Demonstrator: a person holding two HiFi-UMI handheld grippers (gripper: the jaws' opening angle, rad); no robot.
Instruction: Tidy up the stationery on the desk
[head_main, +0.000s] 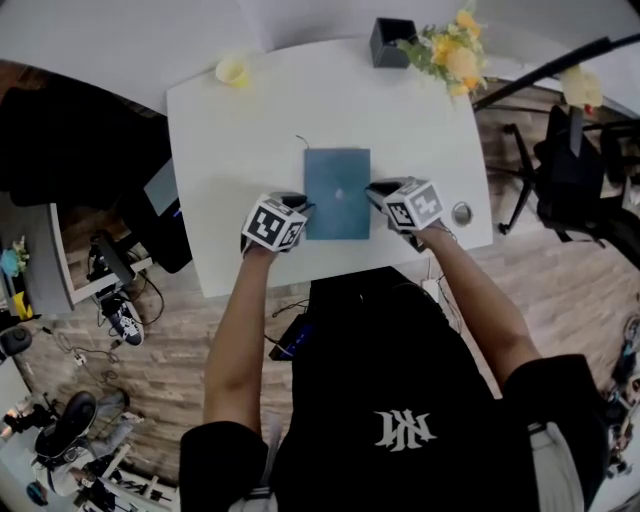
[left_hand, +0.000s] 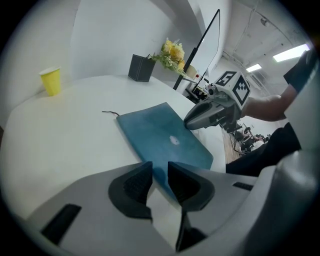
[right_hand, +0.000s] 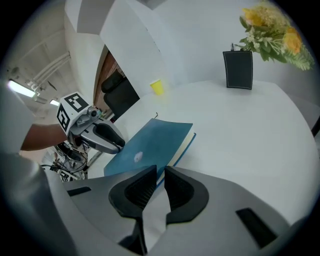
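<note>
At desk's (head_main: 230, 150) far edge: yellow cup (head_main: 232, 70), black holder (head_main: 392, 42), flowers (head_main: 452, 50).

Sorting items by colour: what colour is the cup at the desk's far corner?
Yellow; the cup shows best in the left gripper view.

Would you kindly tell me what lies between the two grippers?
The blue notebook lies between the left gripper and the right gripper, as the head view shows.

Office: white desk (head_main: 260, 150), swivel chair (head_main: 572, 175)
</note>
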